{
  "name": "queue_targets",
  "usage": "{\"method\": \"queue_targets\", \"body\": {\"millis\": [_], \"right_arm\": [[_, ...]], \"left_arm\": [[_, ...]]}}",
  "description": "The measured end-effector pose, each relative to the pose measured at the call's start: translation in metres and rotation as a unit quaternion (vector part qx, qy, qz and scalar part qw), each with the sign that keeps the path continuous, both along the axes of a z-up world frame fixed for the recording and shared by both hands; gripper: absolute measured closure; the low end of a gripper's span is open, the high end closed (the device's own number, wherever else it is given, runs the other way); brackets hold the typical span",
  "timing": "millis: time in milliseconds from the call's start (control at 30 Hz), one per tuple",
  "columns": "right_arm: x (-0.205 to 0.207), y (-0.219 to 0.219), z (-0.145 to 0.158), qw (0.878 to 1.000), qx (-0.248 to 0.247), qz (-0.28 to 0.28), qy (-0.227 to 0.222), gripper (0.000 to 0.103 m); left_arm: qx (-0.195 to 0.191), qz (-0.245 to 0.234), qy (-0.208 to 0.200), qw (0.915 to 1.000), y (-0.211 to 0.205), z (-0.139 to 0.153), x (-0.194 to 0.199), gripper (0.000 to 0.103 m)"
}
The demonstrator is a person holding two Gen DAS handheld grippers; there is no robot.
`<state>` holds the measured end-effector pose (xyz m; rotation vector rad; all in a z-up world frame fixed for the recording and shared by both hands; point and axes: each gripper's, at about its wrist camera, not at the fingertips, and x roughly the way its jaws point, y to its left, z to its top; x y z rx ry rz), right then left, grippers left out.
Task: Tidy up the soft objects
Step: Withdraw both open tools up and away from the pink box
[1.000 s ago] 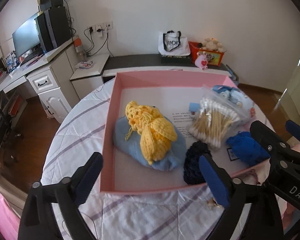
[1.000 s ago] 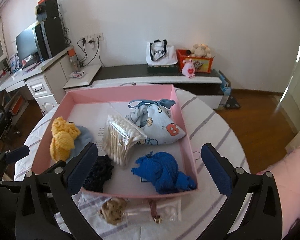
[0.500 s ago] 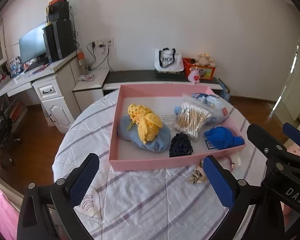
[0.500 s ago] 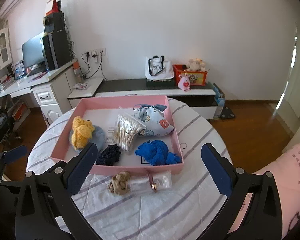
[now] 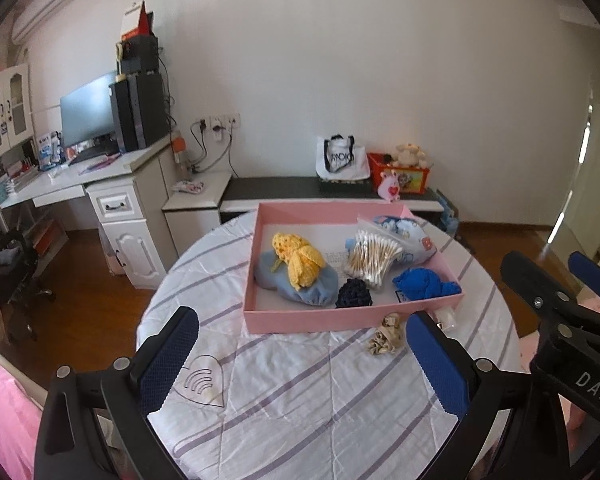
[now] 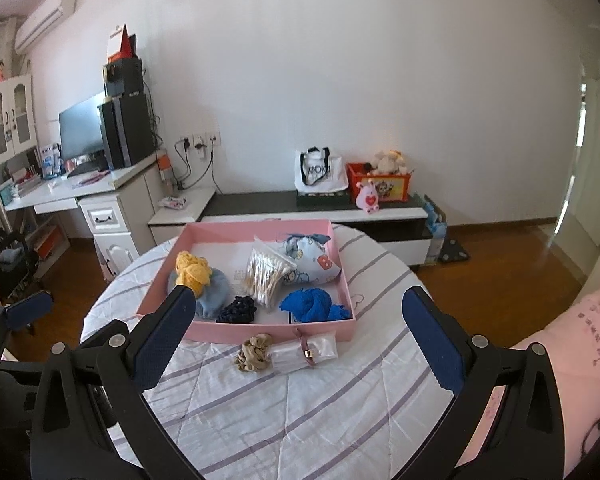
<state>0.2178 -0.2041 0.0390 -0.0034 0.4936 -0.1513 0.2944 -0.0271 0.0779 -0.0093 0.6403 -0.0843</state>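
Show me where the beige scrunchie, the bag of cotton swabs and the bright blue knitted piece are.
beige scrunchie (image 6: 253,353): right wrist view, middle of its folds, on the tablecloth.
bag of cotton swabs (image 6: 265,276): right wrist view, middle of the swab bundle.
bright blue knitted piece (image 5: 422,283): left wrist view, centre of the bunched yarn.

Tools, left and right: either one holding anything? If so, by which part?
Nothing is held. The left tool and the right tool are both open and empty, above the table in front of the pink box.
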Motion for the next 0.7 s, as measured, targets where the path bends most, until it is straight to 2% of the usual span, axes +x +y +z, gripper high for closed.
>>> {"method": "queue_targets", "body": {"millis": [533, 700], "right_arm": [[-0.053, 0.003, 0.026, 0.998, -0.003, 0.006, -0.064, 0.000], [-0.062, 0.005, 0.031, 0.997, -0.015, 0.005, -0.076, 0.000]], "left_arm": [[0.010, 0.019, -0.066, 0.9976, -0.001, 0.027, -0.066, 0.000], [-0.003, 0.027, -0.084, 0.9961, 0.003, 0.033, -0.077, 0.000]]}}
